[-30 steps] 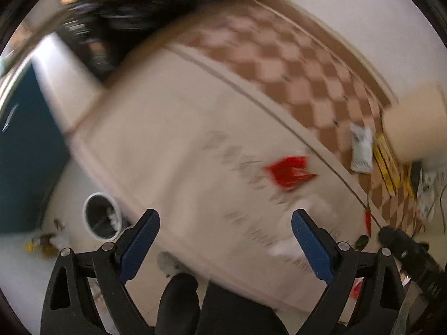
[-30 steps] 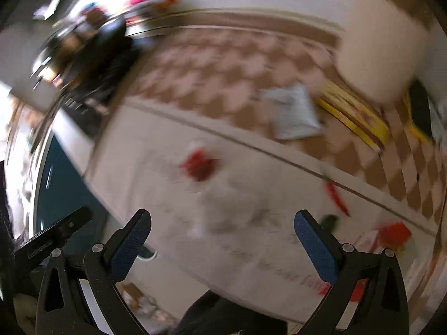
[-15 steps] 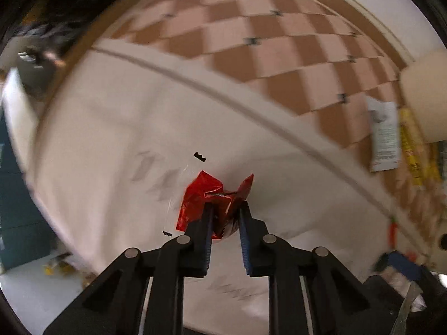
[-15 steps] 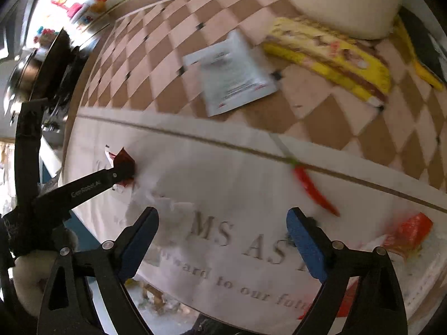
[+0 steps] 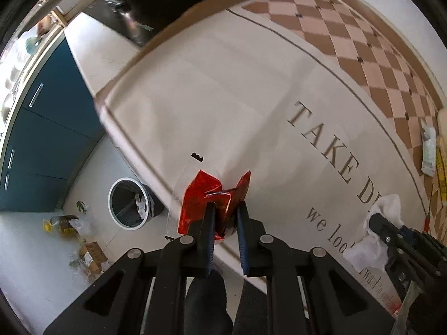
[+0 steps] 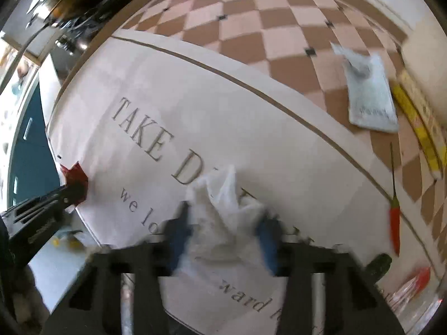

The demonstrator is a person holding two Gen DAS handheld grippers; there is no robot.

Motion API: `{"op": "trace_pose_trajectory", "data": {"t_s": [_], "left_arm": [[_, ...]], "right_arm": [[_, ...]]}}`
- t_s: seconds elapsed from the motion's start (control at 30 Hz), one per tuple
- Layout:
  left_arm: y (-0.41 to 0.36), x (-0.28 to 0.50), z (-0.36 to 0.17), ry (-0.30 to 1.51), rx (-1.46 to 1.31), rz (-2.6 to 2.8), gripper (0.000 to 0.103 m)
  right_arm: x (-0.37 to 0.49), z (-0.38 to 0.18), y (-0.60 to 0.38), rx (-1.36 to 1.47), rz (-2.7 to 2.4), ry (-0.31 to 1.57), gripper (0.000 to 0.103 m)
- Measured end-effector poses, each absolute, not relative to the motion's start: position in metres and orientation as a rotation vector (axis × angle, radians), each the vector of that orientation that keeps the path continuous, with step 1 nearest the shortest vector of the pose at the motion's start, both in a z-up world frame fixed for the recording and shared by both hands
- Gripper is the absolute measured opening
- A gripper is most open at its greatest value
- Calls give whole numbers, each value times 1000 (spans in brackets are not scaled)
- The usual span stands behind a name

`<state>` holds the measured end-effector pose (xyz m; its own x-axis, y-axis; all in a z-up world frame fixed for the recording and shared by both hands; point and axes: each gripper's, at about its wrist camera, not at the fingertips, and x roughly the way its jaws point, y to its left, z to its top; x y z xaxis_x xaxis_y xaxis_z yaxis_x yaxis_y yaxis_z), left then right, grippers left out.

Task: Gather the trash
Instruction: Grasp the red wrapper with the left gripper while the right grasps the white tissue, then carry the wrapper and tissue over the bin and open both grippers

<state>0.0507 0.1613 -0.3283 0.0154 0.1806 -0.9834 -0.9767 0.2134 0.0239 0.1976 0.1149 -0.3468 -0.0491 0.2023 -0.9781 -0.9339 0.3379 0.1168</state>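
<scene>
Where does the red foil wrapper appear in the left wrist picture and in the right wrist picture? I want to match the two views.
Left wrist view: the red foil wrapper is at bottom centre, pinched between the fingers of the left gripper.
Right wrist view: the wrapper is at the far left edge, at the tip of the left gripper, partly hidden by it.
Shared landmark: the printed word "TAKE" on the table mat.

My right gripper [image 6: 223,231] is smeared with blur, so I cannot tell whether its fingers grip the white tissue [image 6: 220,209] between them; the red packet [image 6: 416,279] at the right view's lower edge is blurred and cut off. The printed lettering [image 5: 329,150] on the tablecloth [image 5: 223,89] runs under the tissue and past the frame, unreadable in full; the bin [image 5: 130,203] holds scraps too small to name.
</scene>
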Motion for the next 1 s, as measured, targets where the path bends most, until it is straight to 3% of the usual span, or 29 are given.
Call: {"op": "trace_pose_trajectory", "data": {"t_s": [0.27,0.6,0.8,1.0], "left_arm": [[174,-6,-288,1047,-890,1201,11],[161,-194,-273,914,-968,1352,11],[168,-315,-329,842,-1197,1390,11],[184,-421,-462,669,-1586,1306,11]], "right_arm": [[153,-321,116,-756,1151,1217,12],[14,-281,143,-739,1363,1194,12],[-103,-316,157,-833,1482,1223,12],[-203,-429,186,-921,1519,1354,12]]}}
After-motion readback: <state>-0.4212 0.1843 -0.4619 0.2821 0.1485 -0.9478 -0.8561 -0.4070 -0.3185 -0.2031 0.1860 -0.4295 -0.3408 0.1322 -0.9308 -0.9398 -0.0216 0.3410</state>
